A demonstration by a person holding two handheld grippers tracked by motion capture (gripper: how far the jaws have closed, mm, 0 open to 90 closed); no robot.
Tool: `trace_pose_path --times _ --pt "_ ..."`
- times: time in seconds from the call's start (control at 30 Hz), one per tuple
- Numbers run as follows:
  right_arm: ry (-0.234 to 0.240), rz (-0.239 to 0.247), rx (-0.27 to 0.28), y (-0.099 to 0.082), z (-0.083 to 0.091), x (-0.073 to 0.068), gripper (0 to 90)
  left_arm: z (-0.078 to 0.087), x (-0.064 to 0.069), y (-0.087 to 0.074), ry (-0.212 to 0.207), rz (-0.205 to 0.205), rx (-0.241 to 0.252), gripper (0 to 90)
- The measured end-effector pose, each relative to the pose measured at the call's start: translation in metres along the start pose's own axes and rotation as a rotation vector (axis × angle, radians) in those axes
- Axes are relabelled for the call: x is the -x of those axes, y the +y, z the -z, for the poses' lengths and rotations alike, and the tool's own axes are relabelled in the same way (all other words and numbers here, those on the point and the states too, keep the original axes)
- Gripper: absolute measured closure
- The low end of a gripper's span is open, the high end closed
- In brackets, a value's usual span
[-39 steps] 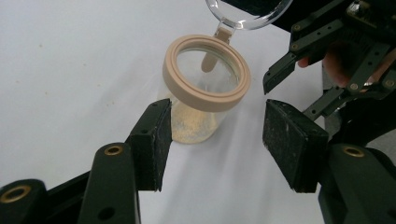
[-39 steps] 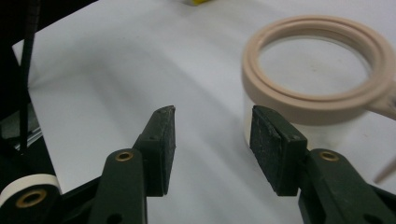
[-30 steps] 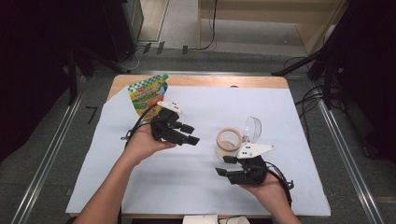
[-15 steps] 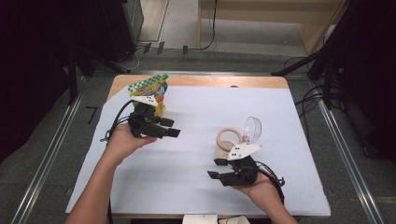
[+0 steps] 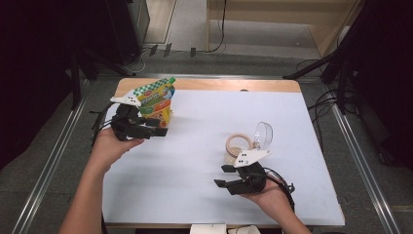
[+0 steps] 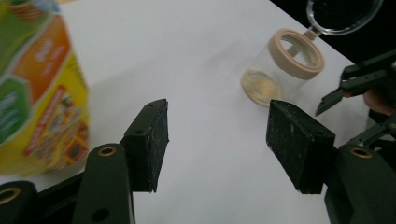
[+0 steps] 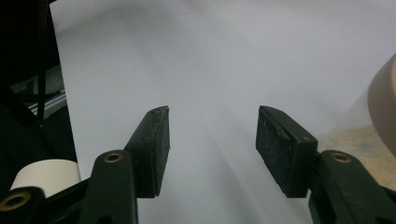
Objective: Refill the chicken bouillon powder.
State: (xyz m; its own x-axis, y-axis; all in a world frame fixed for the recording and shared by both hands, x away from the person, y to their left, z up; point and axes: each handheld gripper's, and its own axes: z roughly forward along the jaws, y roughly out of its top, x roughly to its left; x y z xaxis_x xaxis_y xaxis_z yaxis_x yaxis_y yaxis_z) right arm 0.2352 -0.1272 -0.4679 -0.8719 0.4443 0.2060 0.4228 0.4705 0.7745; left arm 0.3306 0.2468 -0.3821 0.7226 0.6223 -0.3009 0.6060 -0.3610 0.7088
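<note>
A colourful snack pouch [image 5: 157, 99] stands upright near the table's far left corner, and it looms at the left in the left gripper view [image 6: 37, 93]. My left gripper [image 5: 160, 127] hovers just in front of the pouch, pointing right, open with nothing between its pads [image 6: 219, 107]. A clear jar [image 5: 237, 147] with a beige rim and a hinged clear lid [image 5: 263, 134] flipped up stands right of centre; it also sits ahead in the left gripper view [image 6: 285, 65]. My right gripper [image 5: 220, 176] is just in front of the jar, pointing left, open and empty [image 7: 215, 114]; its jaws have just been opening slightly.
A white sheet [image 5: 195, 161] covers the wooden table, whose bare strip [image 5: 209, 84] runs along the far edge. A white roll [image 7: 44, 175] lies below the near edge. The jar's rim [image 7: 384, 102] is close on the right of the right gripper's jaws. Dark floor and cables surround the table.
My left hand has moved left and away from the jar, ending in front of the pouch. The right hand has stayed near the jar, shifting only slightly.
</note>
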Motion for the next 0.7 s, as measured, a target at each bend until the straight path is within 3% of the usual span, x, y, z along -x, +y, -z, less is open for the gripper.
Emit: trace_pose_path --times 0.1,0.27,0.4,0.47,0.63,0.7 --pt "0.000 0.001 0.001 0.000 -0.001 0.001 45.6 0.006 -0.011 -0.005 0.039 0.013 0.001 40.0" --pt "0.001 0.007 -0.009 0.000 -0.002 -0.001 45.6 0.014 -0.030 -0.012 0.069 0.055 0.024 39.5" --pt "0.001 0.003 -0.015 0.000 -0.003 -0.001 45.5 0.020 -0.040 -0.017 0.110 0.056 0.015 38.2" --pt "0.003 0.007 -0.016 0.000 -0.004 -0.001 45.4 0.023 -0.046 -0.019 0.119 0.071 0.033 38.3" --pt "0.014 -0.006 -0.011 0.001 -0.007 -0.002 44.0 0.022 -0.062 -0.013 0.173 0.091 0.045 38.2" --pt "0.024 -0.012 -0.010 0.001 -0.010 -0.002 43.9 0.021 -0.068 -0.009 0.155 0.111 0.081 38.3"
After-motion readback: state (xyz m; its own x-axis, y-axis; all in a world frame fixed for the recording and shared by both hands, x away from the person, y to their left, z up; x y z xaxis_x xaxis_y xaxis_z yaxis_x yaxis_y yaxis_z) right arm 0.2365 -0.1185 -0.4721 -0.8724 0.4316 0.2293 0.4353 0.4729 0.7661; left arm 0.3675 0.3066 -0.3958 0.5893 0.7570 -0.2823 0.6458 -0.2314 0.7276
